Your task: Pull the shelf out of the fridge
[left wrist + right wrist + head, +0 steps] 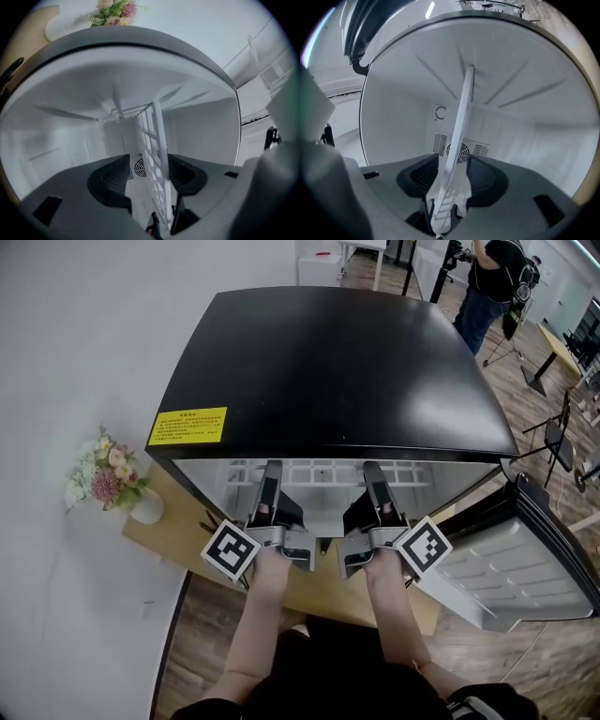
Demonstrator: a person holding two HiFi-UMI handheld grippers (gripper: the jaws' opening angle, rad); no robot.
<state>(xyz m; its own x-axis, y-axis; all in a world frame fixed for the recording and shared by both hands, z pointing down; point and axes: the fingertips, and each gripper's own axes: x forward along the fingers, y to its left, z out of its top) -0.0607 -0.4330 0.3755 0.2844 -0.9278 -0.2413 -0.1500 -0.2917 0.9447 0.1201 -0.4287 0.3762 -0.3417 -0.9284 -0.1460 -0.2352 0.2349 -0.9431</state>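
Note:
A black mini fridge (328,362) stands with its door (525,563) swung open to the right. Its white wire shelf (328,472) lies inside near the top. Both grippers reach into the opening side by side at the shelf's front edge. The left gripper (269,486) is open; in the left gripper view the shelf (153,136) runs edge-on between the jaws of the left gripper (147,180), close to the right pad (183,176). The right gripper (375,486) is also open, and in the right gripper view the shelf (459,122) passes between the wide-set jaws of the right gripper (454,176).
The fridge sits on a low wooden stand (183,531). A white vase of flowers (108,474) stands to its left by the wall. A yellow label (187,426) marks the fridge top. A person (497,277) and chairs (562,432) are at the far right. A fan vent (457,151) shows on the back wall.

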